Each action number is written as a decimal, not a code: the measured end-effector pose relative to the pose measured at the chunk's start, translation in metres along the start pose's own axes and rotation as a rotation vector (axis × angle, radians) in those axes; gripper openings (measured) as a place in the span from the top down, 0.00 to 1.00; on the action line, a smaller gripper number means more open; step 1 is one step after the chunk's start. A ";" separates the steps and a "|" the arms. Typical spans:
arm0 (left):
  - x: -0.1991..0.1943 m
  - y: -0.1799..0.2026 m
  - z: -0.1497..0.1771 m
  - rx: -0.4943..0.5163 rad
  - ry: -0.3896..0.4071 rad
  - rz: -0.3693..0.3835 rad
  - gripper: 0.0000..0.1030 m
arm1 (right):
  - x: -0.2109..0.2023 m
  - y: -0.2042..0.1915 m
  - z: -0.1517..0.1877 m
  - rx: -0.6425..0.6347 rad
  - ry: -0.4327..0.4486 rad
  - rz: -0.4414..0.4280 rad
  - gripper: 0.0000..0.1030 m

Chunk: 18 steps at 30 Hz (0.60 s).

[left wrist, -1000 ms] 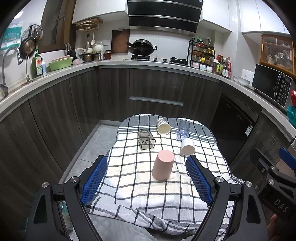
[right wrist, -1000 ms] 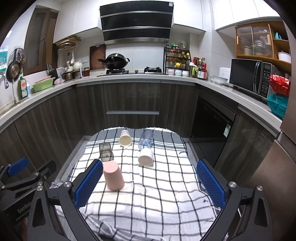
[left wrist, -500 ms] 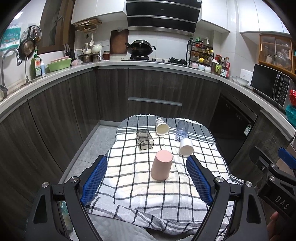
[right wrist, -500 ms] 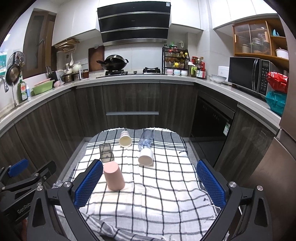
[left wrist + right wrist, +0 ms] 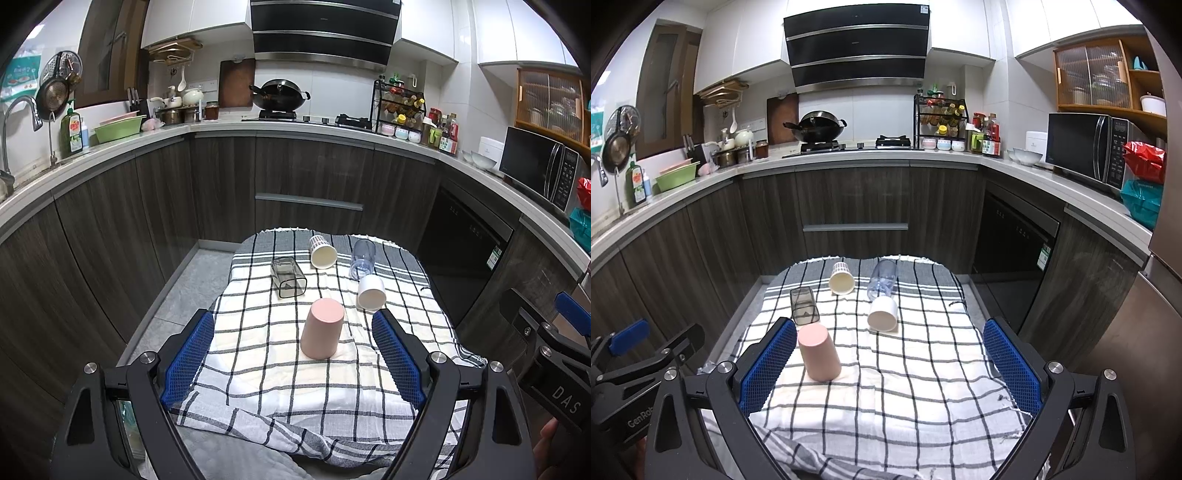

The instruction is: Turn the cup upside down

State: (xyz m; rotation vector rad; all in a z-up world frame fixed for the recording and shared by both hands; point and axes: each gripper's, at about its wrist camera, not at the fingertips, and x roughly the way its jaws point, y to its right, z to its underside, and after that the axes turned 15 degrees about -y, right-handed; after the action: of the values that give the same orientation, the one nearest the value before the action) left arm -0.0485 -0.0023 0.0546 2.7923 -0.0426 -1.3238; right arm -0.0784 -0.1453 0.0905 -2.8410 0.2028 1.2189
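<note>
Both views barely shifted since earlier | pink plastic cup (image 5: 322, 328) upside down on checked-cloth bench (image 5: 258, 354), axis vertical, centred ahead of left gripper (image 5: 291, 365) | both fingers released, right gripper (image 5: 890, 373) offset

Five cups are set on the cloth (image 5: 258, 354). The upside-down cup (image 5: 321, 328) stands nearest. Behind it to the left the square cup (image 5: 288, 277) is laid; to the right, the short cup (image 5: 371, 291). Farthest back, the ribbed cup (image 5: 322, 251) and clear cup (image 5: 362, 258) are laid.
</note>
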 end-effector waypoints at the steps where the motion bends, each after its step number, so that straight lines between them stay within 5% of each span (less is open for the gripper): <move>1: 0.000 0.000 0.000 0.000 0.000 0.000 0.15 | 0.000 0.000 0.000 -0.001 -0.001 0.000 0.01; 18: 0.000 0.000 0.000 0.001 -0.001 0.000 0.15 | 0.000 0.002 0.001 0.001 -0.003 -0.002 0.01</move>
State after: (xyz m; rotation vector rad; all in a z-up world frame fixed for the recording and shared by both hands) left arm -0.0487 -0.0026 0.0545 2.7923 -0.0432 -1.3257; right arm -0.0787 -0.1469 0.0898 -2.8378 0.2002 1.2220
